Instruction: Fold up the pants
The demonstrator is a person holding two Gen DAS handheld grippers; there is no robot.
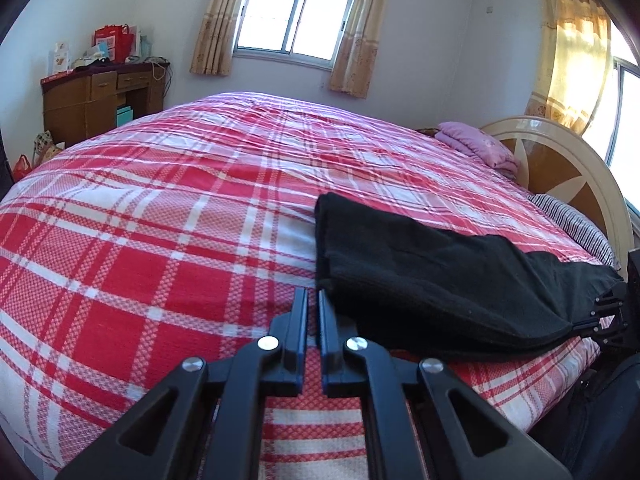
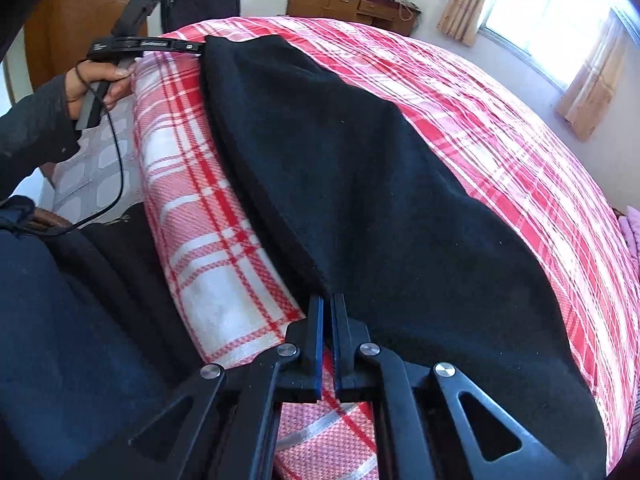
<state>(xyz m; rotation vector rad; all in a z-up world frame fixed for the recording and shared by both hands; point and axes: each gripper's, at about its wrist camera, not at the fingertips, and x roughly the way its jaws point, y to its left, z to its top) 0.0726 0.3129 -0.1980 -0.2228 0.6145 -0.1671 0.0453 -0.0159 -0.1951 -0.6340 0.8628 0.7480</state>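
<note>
The black fleece pants [image 1: 420, 276] lie folded lengthwise near the front edge of the red plaid bed [image 1: 160, 220]. My left gripper [image 1: 313, 294] is shut, its fingertips pinching the near corner of the pants' end. In the right wrist view the pants [image 2: 360, 184] stretch away across the bed [image 2: 500, 112]. My right gripper [image 2: 327, 300] is shut on the near edge of the pants. The left gripper [image 2: 196, 46] shows at the far end, held by a hand. The right gripper [image 1: 600, 312] shows at the pants' other end.
A wooden headboard [image 1: 560, 160], a striped pillow [image 1: 572, 220] and folded pink bedding [image 1: 476, 144] are at the right. A cluttered wooden desk [image 1: 100, 96] stands by the wall. The person's dark clothing [image 2: 60, 320] is beside the bed edge.
</note>
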